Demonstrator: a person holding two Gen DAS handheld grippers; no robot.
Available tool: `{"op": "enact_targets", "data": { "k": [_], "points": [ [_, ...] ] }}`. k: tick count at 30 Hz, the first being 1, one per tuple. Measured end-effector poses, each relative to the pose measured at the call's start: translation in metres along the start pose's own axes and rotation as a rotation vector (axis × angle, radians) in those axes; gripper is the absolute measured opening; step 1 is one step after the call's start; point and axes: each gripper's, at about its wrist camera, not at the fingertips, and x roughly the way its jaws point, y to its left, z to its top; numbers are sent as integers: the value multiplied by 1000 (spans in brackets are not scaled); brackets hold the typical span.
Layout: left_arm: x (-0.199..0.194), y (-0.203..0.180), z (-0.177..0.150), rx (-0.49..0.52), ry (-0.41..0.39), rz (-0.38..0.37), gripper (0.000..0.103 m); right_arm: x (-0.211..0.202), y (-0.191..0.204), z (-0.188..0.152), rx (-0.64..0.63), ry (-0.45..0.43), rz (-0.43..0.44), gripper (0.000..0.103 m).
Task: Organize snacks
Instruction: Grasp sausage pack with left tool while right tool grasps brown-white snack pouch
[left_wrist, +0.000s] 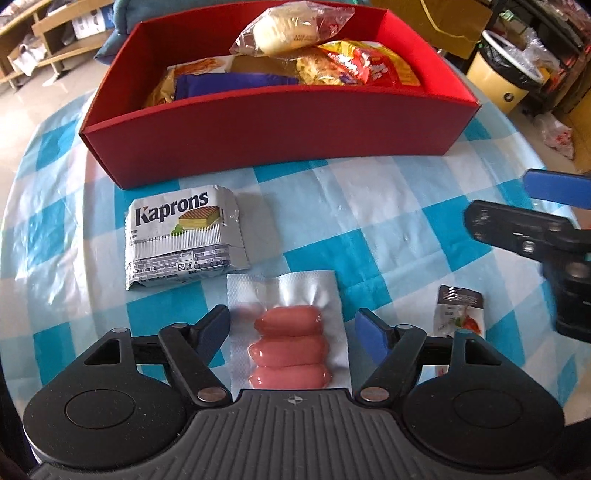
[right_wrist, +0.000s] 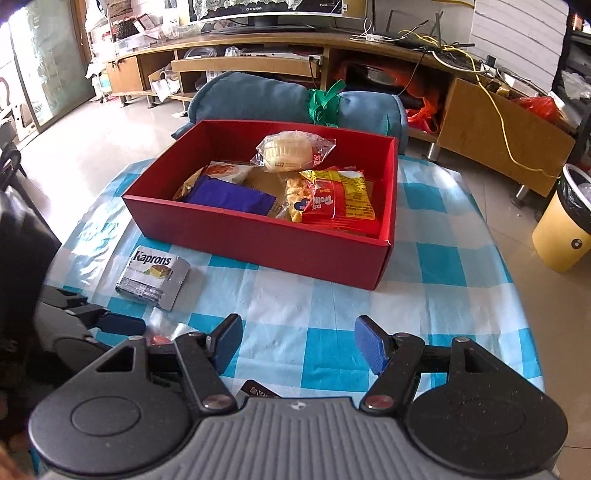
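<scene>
Beside sausage pack (left_wrist: 291, 343): wafer packet (left_wrist: 181, 240), small sachet (left_wrist: 460, 310)

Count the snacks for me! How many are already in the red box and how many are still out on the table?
In the red box: 5
On the checked tablecloth: 3 (Kaprons wafer, sausage pack, small sachet)
Total: 8

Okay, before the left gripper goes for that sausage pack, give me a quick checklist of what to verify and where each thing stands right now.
1. Left gripper open, straddling sausage pack: ok.
2. Pads touching the pack: cannot tell.
3. Kaprons wafer clear of the fingers: ok.
4. Right gripper open and empty: ok.
5. Red box has free space: ok.
6. Small sachet still outside the box: not ok.
</scene>
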Motion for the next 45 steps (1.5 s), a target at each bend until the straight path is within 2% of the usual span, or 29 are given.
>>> {"op": "enact_targets", "data": {
  "k": [5,11,18,25,29,33,37,40,42,45],
  "points": [
    [-3,0,-2,-1,-11,29,73,-1,-1,-2,-2,5,4,62],
    [-9,13,-8,-25,-14,33,72,1,3,-9,-7,31,6,62],
    [-23,43,-19,-98,-36,16,72,6,10,-25,-2,78,14,62],
    [-27,67,-22,-178,-48,28,72,12,4,-35,80,128,29,62],
    [-31,69,-21,-182,-68,29,72,18,5,-43,107,161,16,63],
    [-34,70,-20,-180,-81,29,72,29,3,-46,166,197,50,63],
    [-31,67,-21,-170,-72,30,72,43,14,-50,134,234,34,66],
    [-28,65,-23,-156,-63,31,72,44,24,-51,84,225,14,70],
    [-27,64,-24,-151,-57,29,72,44,26,-51,67,222,13,70],
    [-25,62,-24,-142,-50,29,72,42,29,-52,24,223,2,64]
  ]
}}
